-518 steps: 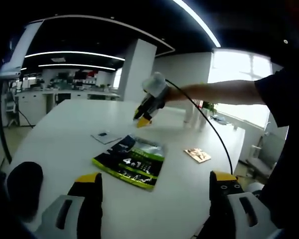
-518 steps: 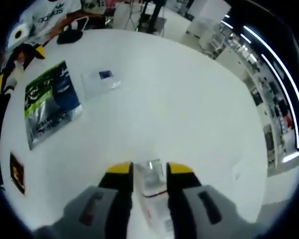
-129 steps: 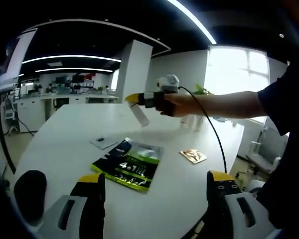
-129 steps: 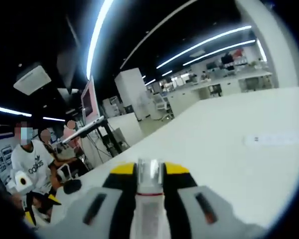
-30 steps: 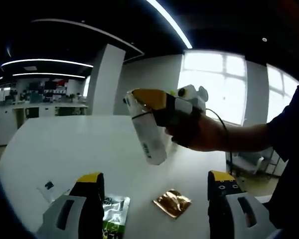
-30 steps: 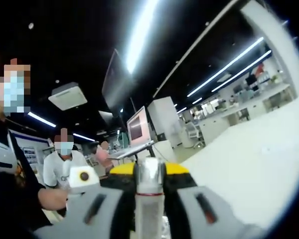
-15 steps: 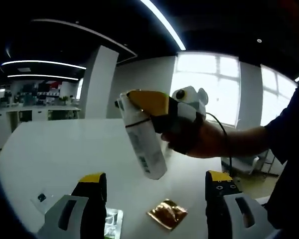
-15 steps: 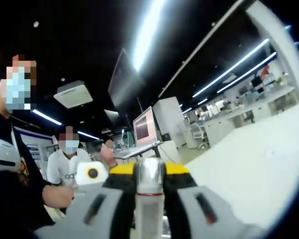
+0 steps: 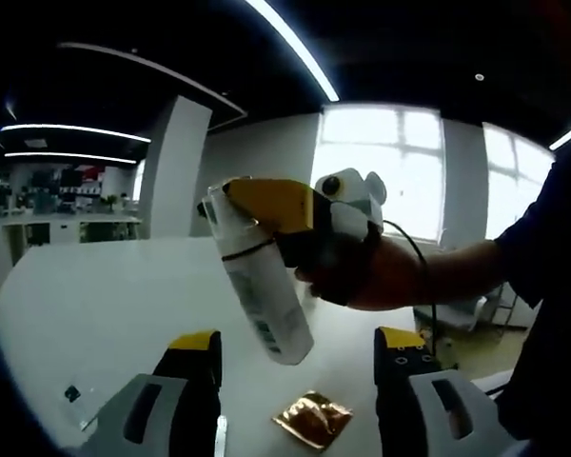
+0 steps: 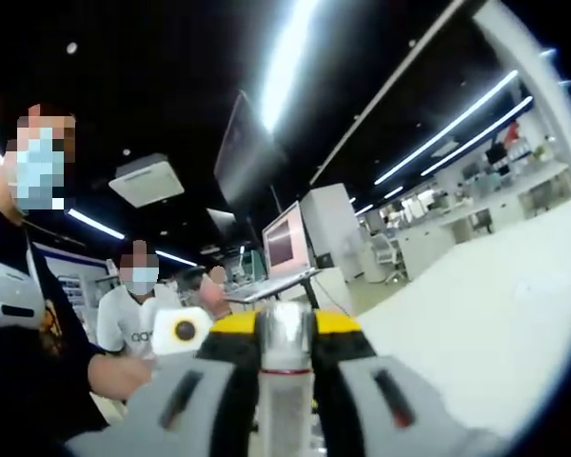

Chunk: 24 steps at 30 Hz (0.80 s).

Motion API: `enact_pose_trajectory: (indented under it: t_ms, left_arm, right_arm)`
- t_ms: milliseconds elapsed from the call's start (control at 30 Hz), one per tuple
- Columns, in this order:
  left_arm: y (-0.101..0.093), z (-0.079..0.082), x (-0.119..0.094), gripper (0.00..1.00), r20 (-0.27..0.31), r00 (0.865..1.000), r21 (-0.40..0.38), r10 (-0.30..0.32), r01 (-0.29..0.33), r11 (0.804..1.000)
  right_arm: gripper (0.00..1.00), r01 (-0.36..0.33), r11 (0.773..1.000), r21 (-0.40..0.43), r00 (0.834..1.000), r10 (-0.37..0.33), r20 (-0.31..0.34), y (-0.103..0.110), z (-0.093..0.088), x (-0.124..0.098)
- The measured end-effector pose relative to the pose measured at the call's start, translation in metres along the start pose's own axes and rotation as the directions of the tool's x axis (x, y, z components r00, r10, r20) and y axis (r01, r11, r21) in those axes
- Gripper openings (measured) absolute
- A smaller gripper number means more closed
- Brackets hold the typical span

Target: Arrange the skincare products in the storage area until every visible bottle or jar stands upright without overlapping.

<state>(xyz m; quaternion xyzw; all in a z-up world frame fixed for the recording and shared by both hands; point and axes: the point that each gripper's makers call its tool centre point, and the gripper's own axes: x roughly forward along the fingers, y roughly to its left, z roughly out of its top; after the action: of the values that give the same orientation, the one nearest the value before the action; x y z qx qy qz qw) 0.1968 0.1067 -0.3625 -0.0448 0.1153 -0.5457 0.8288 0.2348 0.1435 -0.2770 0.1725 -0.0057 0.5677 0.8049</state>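
In the left gripper view a white bottle (image 9: 260, 290) with small print hangs tilted in the air above the white table (image 9: 95, 295). My right gripper (image 9: 236, 205) is shut on its neck, cap end up and to the left. My left gripper (image 9: 297, 345) stands open below it, nothing between its yellow-tipped jaws. The right gripper view looks along the bottle's silvery cap (image 10: 285, 331), which sits clamped in my right gripper (image 10: 285, 328).
A gold sachet (image 9: 311, 419) lies on the table below the bottle, and a small clear packet (image 9: 72, 392) lies at the lower left. A person in a white shirt (image 10: 133, 328) and a monitor (image 10: 285, 243) stand beyond the table (image 10: 495, 314).
The held bottle has come a little lower and to the left in the left gripper view. The left gripper's jaws stand slightly closer together. The right gripper keeps its hold.
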Motion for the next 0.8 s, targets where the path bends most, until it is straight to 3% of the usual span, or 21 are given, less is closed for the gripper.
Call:
enact_pose_trajectory:
  t_ms: [567,800]
  left_arm:
    - [-0.003,0.007,0.007,0.59,0.022,0.999,-0.026,-0.03,0.031,0.999]
    - [-0.004,0.008,0.008,0.56,0.015,0.999,-0.024,-0.04,0.04,0.999]
  right_arm:
    - [0.19,-0.076,0.997,0.012,0.997,0.075,0.02,0.012,0.004,-0.003]
    - [0.19,-0.08,0.997,0.011,0.996,0.08,0.026,0.008,0.009,-0.005]
